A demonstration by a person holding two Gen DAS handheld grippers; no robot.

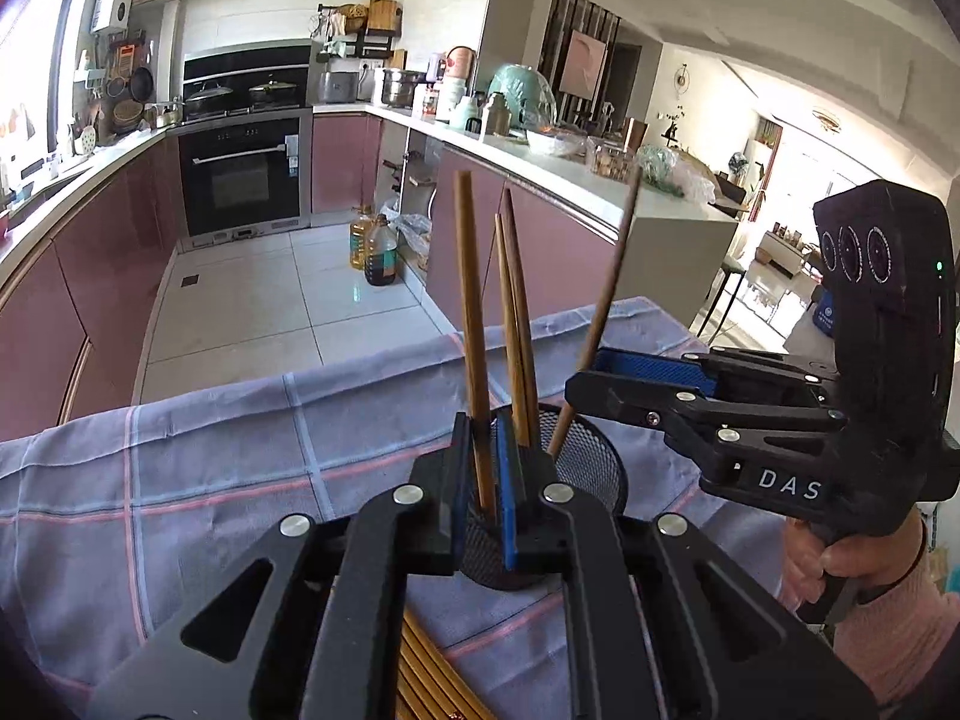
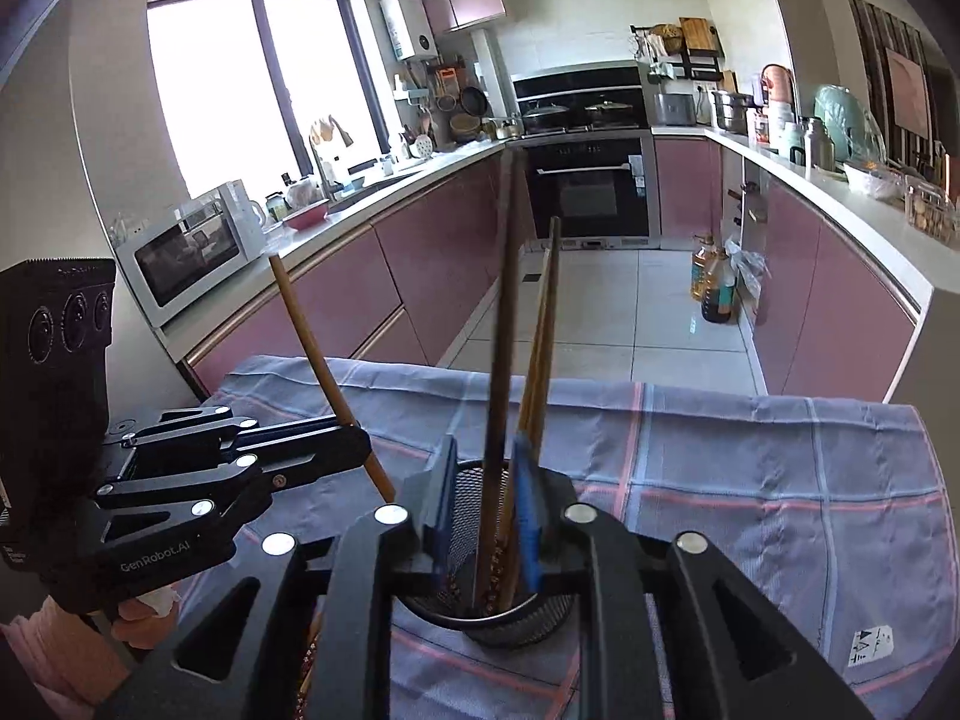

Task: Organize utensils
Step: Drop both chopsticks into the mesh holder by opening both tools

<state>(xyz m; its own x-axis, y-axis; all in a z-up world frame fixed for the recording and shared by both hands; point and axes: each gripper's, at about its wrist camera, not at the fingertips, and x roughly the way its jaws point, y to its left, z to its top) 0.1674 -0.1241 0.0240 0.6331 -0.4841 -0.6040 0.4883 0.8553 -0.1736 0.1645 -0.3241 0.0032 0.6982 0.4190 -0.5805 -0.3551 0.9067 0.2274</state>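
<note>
My left fingers [image 1: 480, 468] clamp one chopstick [image 1: 471, 324] above the mesh holder [image 1: 591, 462] on the table [image 1: 210, 480]; my right fingers [image 2: 483, 498] stand apart around another chopstick [image 2: 501, 330] in the holder. Nudging its rim could tip everything.

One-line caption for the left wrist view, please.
Left gripper shut on a chopstick at the black mesh holder, on a checked cloth.
</note>
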